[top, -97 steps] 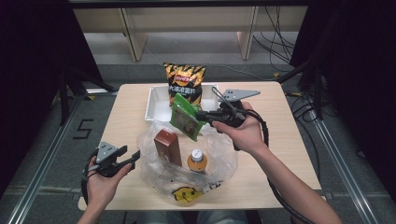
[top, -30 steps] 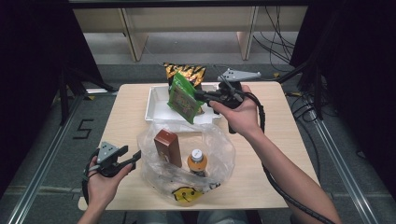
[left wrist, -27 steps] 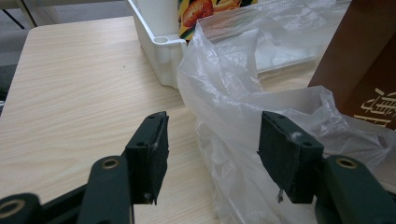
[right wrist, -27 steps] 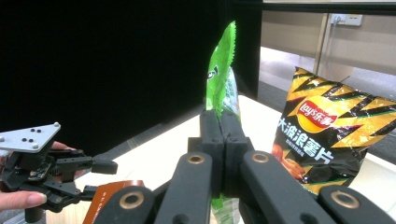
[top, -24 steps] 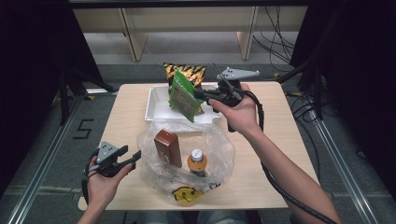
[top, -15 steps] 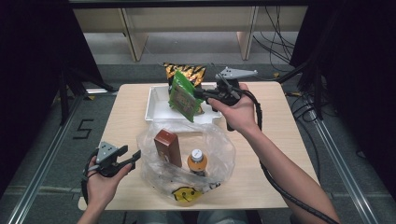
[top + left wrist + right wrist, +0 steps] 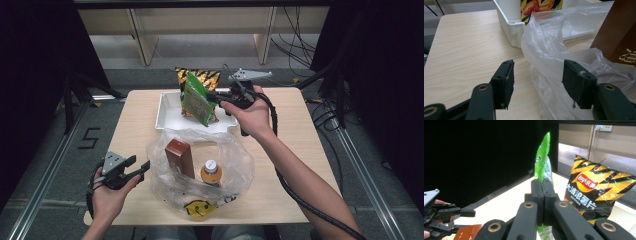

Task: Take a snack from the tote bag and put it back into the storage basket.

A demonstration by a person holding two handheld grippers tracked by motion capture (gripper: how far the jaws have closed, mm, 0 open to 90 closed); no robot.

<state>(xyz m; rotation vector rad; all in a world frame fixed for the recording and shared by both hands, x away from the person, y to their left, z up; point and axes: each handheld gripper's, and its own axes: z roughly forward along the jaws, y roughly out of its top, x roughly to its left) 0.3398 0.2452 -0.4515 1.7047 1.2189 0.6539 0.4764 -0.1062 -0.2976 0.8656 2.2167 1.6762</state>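
High view: right gripper (image 7: 214, 96) pinches the green bag (image 7: 197, 98) upright, hanging over the tray (image 7: 167, 114) beside the chips (image 7: 198, 77); left gripper (image 7: 141, 168), half open, waits at the plastic bag (image 7: 235, 155).

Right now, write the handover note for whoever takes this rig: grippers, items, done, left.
Right gripper: shut on the green snack bag, holding it upright over the white tray.
Left gripper: open, at the near left edge of the plastic bag, gripping nothing.
Chips bag: standing at the tray's far side.
Brown box and orange-capped bottle: in the plastic bag.
Done: green snack bag is out of the plastic bag.
Left: probably set it in the tray, then fetch the box and bottle.
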